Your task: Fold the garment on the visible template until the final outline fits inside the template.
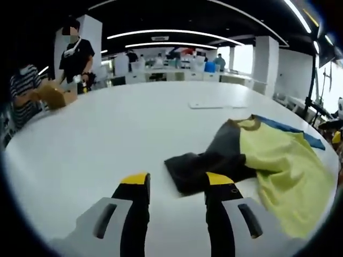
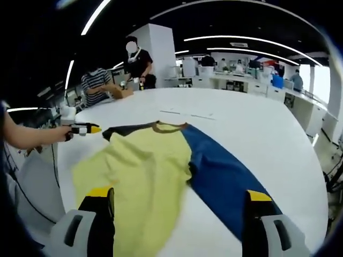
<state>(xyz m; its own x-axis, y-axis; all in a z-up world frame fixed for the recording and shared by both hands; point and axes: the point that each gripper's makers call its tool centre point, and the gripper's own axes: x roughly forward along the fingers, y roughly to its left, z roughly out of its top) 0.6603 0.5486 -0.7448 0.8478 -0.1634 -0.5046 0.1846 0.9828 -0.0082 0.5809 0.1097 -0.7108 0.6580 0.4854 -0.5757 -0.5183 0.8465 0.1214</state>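
A T-shirt lies spread on the white table (image 1: 107, 134), with a yellow body (image 2: 144, 171), a blue side (image 2: 220, 171), a dark grey sleeve (image 2: 126, 130) and a brown collar (image 2: 169, 127). My left gripper (image 1: 177, 179) is open just in front of the dark sleeve (image 1: 203, 166), with nothing between its jaws. It also appears at the left of the right gripper view as the left gripper (image 2: 80, 128), held by a hand near the sleeve. My right gripper (image 2: 179, 194) stands wide open over the shirt's near edge, one jaw over the yellow part and one over the blue.
A flat white sheet or marking (image 1: 206, 105) lies on the table beyond the shirt, seen as faint lines (image 2: 187, 114). Two people (image 1: 75, 53) are at the table's far side with brown items. Desks and pillars stand behind. The table edge (image 2: 316, 176) curves close on the right.
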